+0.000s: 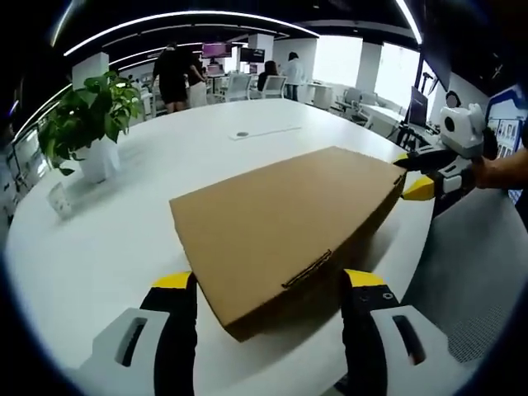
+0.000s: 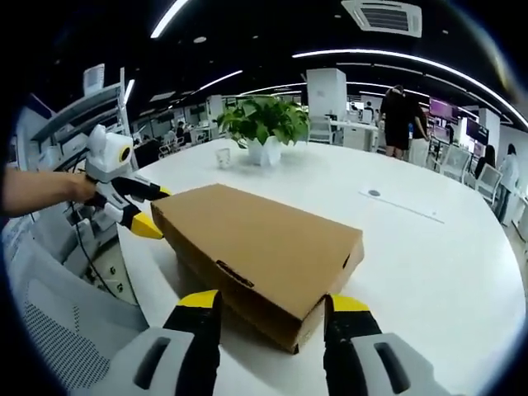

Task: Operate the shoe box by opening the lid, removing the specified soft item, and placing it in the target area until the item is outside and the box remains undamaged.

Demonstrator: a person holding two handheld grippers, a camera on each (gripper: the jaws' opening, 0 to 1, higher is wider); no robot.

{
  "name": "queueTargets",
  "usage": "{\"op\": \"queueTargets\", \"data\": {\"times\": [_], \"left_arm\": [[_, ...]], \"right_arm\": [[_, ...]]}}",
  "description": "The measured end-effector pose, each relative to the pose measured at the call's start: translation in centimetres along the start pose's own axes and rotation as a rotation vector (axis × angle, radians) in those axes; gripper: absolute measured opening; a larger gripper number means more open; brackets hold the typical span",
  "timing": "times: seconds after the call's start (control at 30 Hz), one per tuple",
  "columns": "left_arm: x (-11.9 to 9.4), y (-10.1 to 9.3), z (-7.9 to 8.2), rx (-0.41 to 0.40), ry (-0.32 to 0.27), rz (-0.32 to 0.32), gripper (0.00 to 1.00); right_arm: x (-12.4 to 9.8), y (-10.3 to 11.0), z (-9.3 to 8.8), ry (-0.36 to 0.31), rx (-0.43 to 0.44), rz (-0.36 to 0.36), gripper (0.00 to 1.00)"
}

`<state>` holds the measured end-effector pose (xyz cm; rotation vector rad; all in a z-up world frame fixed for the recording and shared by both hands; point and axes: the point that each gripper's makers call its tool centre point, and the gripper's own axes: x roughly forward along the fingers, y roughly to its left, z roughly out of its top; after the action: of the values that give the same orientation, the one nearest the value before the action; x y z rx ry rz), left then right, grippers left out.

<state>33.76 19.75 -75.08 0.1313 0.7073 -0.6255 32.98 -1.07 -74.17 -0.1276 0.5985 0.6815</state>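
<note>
Both claws, left [image 1: 268, 301] and right [image 2: 268, 318], agape (jaws wide)

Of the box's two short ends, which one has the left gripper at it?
The left gripper straddles the shoe box end whose lid tab slots into a front slit; the right gripper is at the far end, by the table's edge.

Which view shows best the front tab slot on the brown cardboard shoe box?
The left gripper view: the tab slot on the brown cardboard shoe box lies near, between the tongs. The right gripper view shows its own slot smaller, on the opposite edge.
</note>
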Motion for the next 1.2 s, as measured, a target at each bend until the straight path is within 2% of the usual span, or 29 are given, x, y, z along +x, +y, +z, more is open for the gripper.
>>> {"op": "queueTargets", "data": {"times": [0.57, 0.97, 1.2], "left_arm": [[-1.3, 0.1, 2.7, 0.004, -0.043, 0.005, 0.75], [-2.0, 1.1, 5.5, 0.024, -0.081, 0.024, 0.73], [-2.0, 2.1, 7.1, 0.028, -0.104, 0.048, 0.69]], "right_arm": [[-1.0, -0.2, 3.0, -0.028, -0.047, 0.022, 0.50], [-1.4, -1.1, 6.2, -0.072, -0.079, 0.024, 0.51], [-1.2, -2.0, 7.9, -0.095, -0.090, 0.012, 0.50]]}}
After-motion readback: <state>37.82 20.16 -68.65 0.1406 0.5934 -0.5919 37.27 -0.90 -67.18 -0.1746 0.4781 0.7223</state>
